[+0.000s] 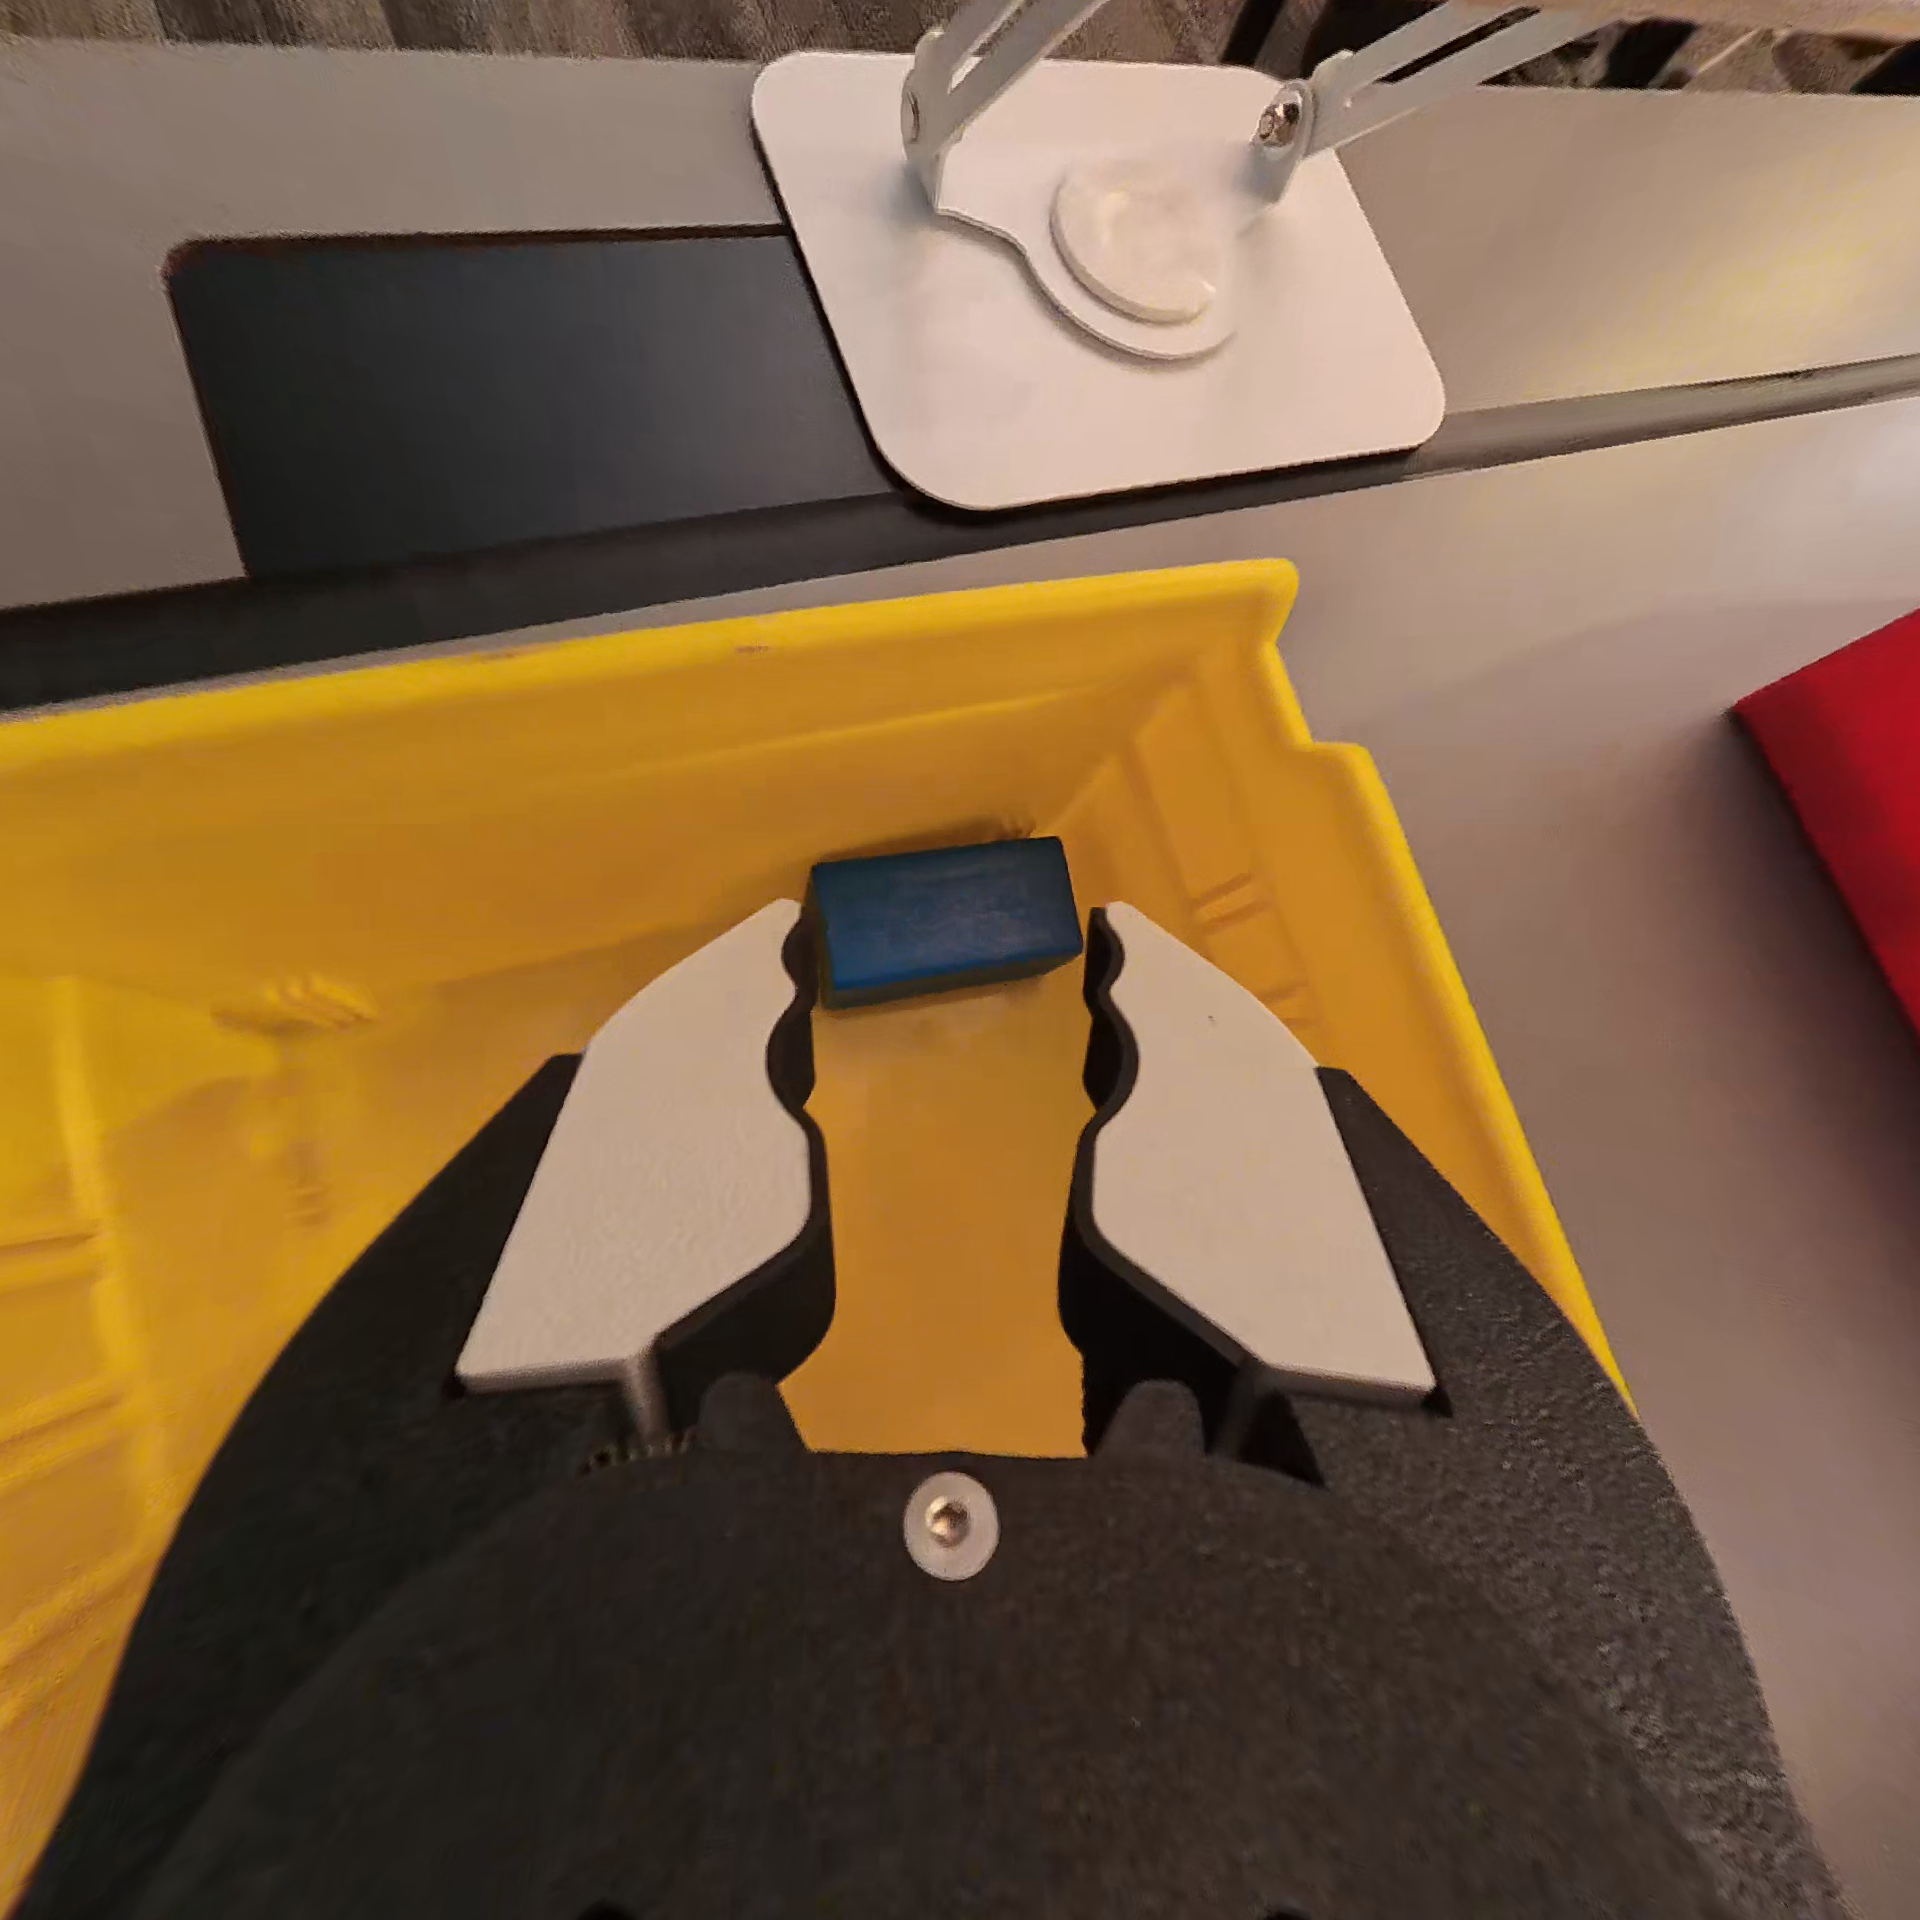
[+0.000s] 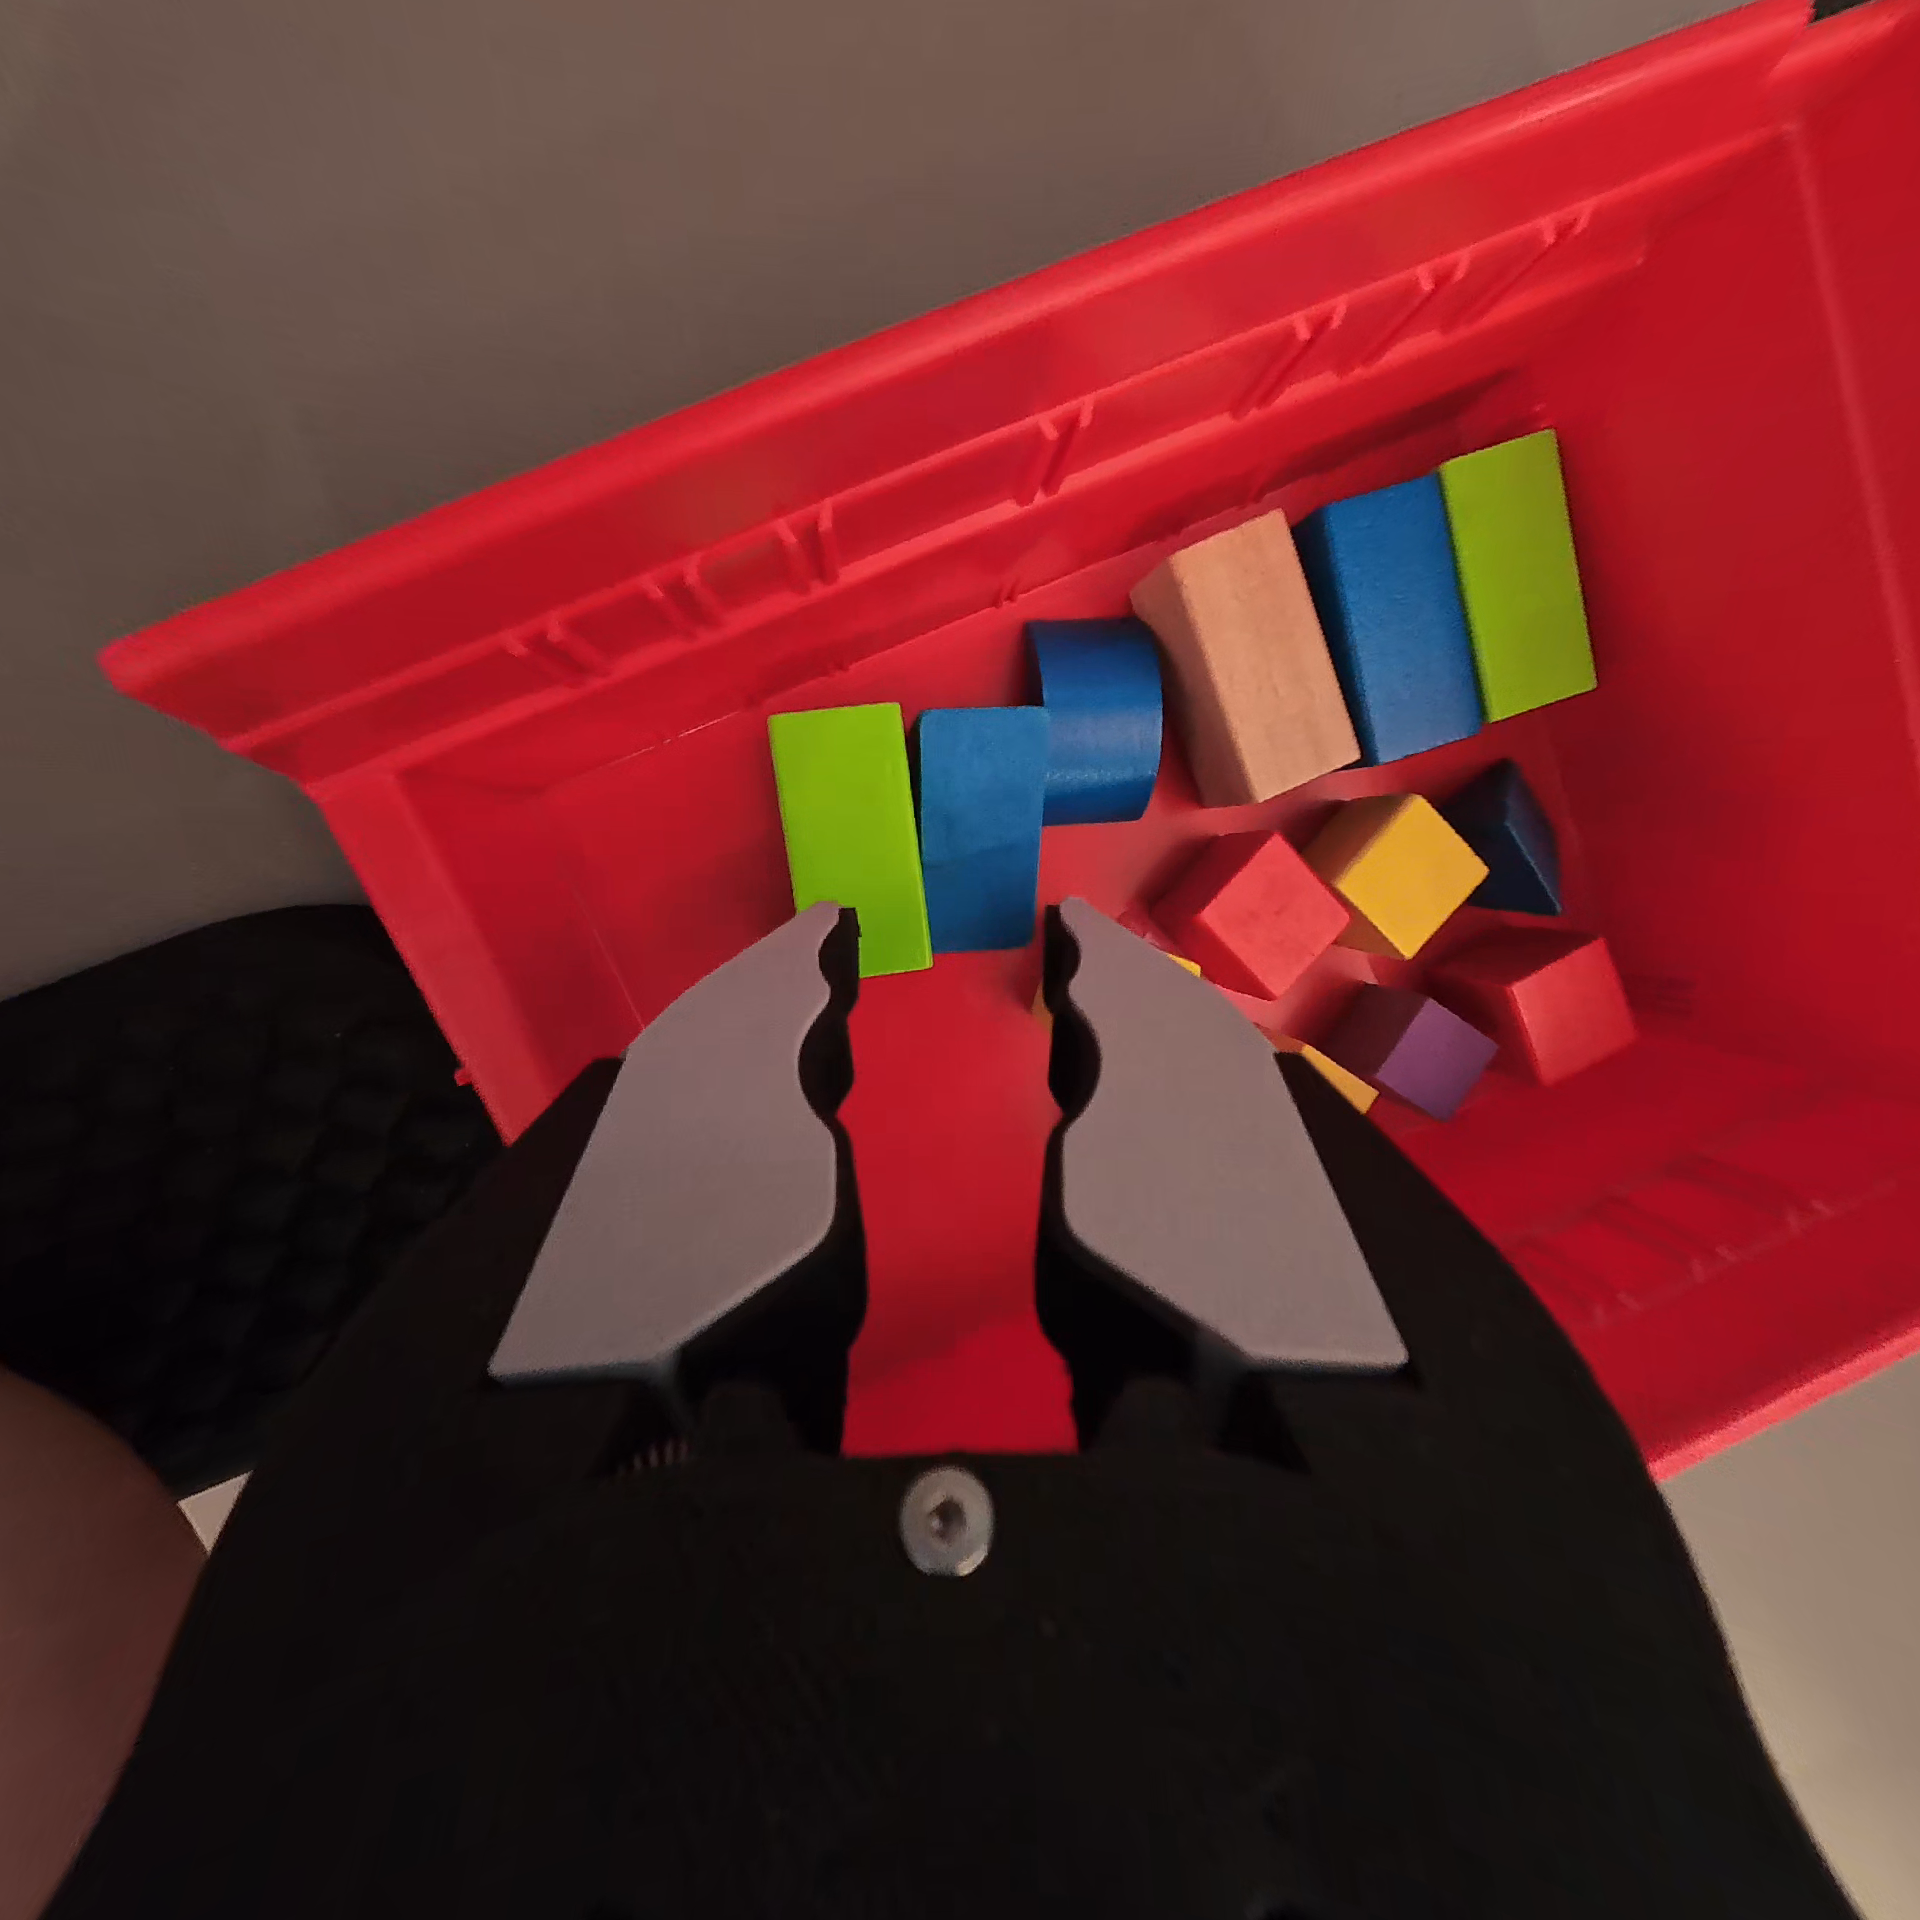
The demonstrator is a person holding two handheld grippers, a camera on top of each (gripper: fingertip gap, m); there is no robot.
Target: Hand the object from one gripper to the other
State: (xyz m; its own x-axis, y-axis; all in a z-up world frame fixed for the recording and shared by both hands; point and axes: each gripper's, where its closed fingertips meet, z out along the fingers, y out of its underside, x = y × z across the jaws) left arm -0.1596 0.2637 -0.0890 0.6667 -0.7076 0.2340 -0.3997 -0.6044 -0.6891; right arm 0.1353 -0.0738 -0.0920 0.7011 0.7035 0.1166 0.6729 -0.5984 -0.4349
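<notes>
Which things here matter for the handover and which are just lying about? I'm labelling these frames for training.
Part of the job:
- left gripper, open
- blue block in the yellow bin
- right gripper, open
- red bin of coloured blocks

Just lying about:
- white stand base
- black pad
- black keyboard

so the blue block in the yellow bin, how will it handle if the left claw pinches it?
The blue block looks like painted wood: probably rigid and light. Its flat faces suggest it will slide, not roll, in the yellow bin. The open left claw flanks it, so a square pinch seems feasible, though smooth paint may slip.
</notes>
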